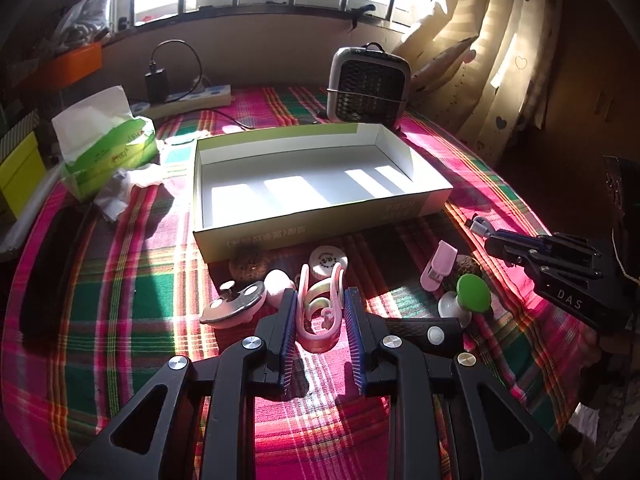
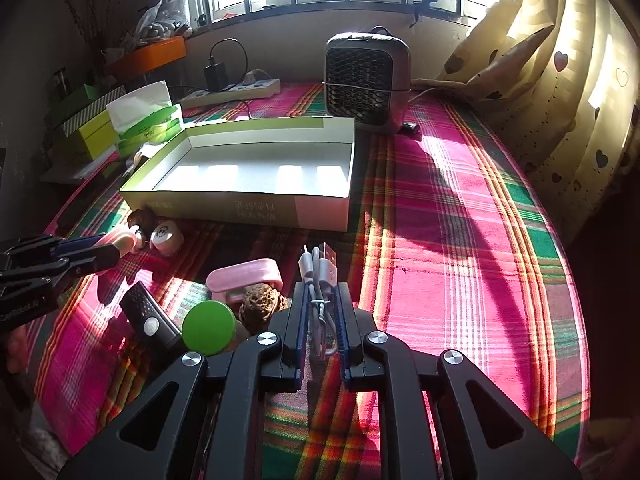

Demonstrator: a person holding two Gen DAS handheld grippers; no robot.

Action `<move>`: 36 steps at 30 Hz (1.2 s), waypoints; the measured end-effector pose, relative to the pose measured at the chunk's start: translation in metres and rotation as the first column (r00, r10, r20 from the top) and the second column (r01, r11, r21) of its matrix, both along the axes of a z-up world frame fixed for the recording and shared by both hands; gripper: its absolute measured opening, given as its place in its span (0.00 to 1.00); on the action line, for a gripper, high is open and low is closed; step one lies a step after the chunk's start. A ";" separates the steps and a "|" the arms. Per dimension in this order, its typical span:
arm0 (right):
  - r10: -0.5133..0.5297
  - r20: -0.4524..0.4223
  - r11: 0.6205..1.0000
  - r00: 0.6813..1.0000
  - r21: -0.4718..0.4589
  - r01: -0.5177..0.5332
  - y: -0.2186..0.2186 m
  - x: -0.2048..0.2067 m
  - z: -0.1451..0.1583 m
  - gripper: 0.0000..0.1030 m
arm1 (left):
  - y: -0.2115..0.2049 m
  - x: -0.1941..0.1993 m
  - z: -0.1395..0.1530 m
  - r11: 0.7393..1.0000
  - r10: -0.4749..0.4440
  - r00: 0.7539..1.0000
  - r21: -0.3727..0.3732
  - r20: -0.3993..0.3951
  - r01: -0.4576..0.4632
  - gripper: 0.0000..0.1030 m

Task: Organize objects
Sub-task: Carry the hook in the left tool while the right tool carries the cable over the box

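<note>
My left gripper (image 1: 320, 297) is shut on a pink hair claw clip (image 1: 322, 320), just above the plaid cloth. My right gripper (image 2: 322, 286) is shut on a bundled white USB cable (image 2: 320, 276); in the left wrist view it (image 1: 490, 242) comes in from the right with the cable end (image 1: 478, 225) sticking out. Beyond both lies an open, empty cardboard box (image 1: 320, 228) (image 2: 240, 208). Loose on the cloth before it are a green-capped piece (image 1: 474, 294) (image 2: 208, 328), a pink clip (image 1: 438, 266) (image 2: 244, 276), a walnut (image 2: 262, 304), a white round piece (image 1: 326, 260) and a black device (image 1: 436, 334).
A small grey fan (image 1: 368, 88) (image 2: 366, 84) stands behind the box. A green tissue pack (image 1: 108, 144) sits at the left, and a power strip (image 1: 200, 96) with a charger lies by the wall. A metal-and-pink piece (image 1: 234, 306) lies left of my fingers. Curtains (image 2: 560, 80) hang on the right.
</note>
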State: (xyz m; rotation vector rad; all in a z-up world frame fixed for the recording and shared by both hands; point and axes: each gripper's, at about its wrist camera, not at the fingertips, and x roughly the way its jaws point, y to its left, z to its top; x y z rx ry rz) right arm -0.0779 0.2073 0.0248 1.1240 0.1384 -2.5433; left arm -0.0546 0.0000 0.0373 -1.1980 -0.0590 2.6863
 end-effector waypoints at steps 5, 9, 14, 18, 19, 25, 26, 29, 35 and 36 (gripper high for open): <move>-0.004 -0.014 1.000 1.000 -0.007 0.004 -0.002 -0.004 0.008 0.13 | -0.004 -0.006 0.008 1.000 0.001 1.000 0.013 -0.009 -0.001 0.21; -0.008 -0.020 1.000 1.000 -0.011 0.008 -0.005 -0.007 0.012 0.13 | -0.007 -0.013 0.014 1.000 0.007 1.000 0.008 -0.023 -0.007 0.20; -0.006 -0.029 1.000 1.000 -0.010 0.005 -0.011 -0.014 0.018 0.13 | -0.011 -0.024 0.020 1.000 0.016 0.999 0.004 -0.033 -0.016 0.21; 0.003 -0.040 1.000 0.999 -0.018 -0.004 -0.017 -0.022 0.026 0.13 | -0.016 -0.036 0.023 1.000 0.025 0.999 0.011 -0.038 -0.024 0.21; 0.004 -0.043 1.000 0.999 -0.017 -0.005 -0.019 -0.025 0.028 0.13 | -0.016 -0.039 0.024 1.000 0.025 0.999 0.011 -0.043 -0.025 0.21; 0.016 -0.044 1.000 0.999 -0.018 -0.017 -0.030 -0.044 0.034 0.13 | -0.023 -0.059 0.023 0.999 0.040 0.999 0.013 -0.031 -0.040 0.21; 0.019 -0.043 1.000 0.999 -0.019 -0.020 -0.032 -0.047 0.034 0.13 | -0.024 -0.062 0.023 0.999 0.040 0.999 0.014 -0.030 -0.040 0.21; 0.022 -0.040 1.000 0.999 -0.014 -0.023 -0.038 -0.057 0.035 0.13 | -0.027 -0.072 0.021 0.999 0.048 0.999 0.009 -0.026 -0.047 0.21; 0.028 -0.015 1.000 1.000 -0.007 -0.028 -0.050 -0.082 0.031 0.13 | -0.032 -0.094 0.016 0.998 0.058 0.998 0.009 -0.008 -0.058 0.21; 0.026 -0.010 1.000 1.000 -0.004 -0.026 -0.051 -0.086 0.030 0.13 | -0.032 -0.098 0.015 0.998 0.058 0.998 0.005 -0.010 -0.058 0.21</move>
